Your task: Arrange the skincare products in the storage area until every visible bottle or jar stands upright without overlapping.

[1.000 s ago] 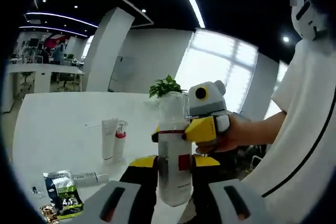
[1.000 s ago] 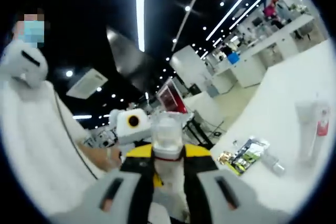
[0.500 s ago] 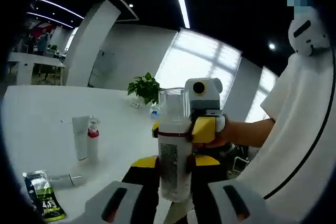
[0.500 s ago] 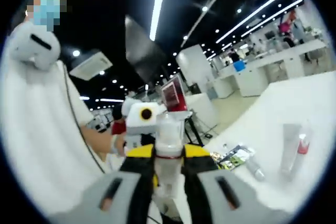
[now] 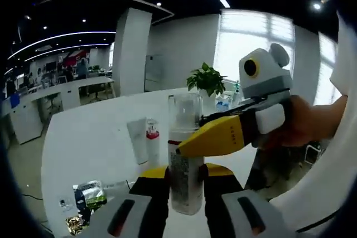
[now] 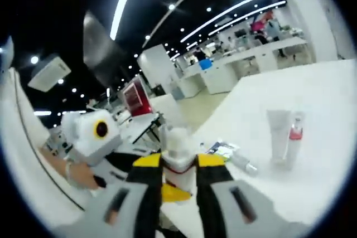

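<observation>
Left tongs (image 5: 186, 179) at the bottom of the left gripper view, yellow-and-black jaws rising side by side and closed against the lower body of a bottle (image 5: 186, 165) held upright between them; right tongs (image 5: 223, 137) reaching in from the right of that view, yellow jaw laid across the bottle's neck, carried in a hand (image 5: 304, 126) with the forearm trailing off to the right; in the right gripper view, right tongs (image 6: 177, 163) pinched at the neck of the bottle (image 6: 177, 149), jaws near upright; left tongs' body low at left there, held by a hand (image 6: 72, 171).
</observation>
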A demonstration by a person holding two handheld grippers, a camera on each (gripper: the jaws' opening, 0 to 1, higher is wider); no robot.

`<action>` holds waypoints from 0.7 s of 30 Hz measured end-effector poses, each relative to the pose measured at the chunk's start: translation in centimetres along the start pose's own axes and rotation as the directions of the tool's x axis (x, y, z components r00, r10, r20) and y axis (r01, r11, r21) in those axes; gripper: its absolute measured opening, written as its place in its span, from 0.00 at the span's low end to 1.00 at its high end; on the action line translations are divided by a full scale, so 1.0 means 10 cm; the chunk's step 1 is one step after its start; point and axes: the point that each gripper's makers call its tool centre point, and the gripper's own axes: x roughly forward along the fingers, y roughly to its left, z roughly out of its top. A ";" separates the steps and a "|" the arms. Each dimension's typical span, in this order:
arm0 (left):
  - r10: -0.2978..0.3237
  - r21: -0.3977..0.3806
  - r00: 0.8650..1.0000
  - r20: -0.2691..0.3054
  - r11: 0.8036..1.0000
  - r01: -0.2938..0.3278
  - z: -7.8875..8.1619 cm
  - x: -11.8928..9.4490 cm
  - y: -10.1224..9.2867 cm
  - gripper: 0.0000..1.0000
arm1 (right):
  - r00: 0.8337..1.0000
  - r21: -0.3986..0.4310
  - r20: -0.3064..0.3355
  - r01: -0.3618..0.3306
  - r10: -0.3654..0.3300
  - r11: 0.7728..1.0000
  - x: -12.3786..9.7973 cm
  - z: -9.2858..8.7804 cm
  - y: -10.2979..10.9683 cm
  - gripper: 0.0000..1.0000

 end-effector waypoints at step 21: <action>0.248 -0.195 0.964 -0.094 0.945 -0.262 -0.57 -0.43 0.72 0.47 | 0.944 -0.167 -0.018 0.322 -0.329 0.932 0.44 -0.41 -1.65 0.19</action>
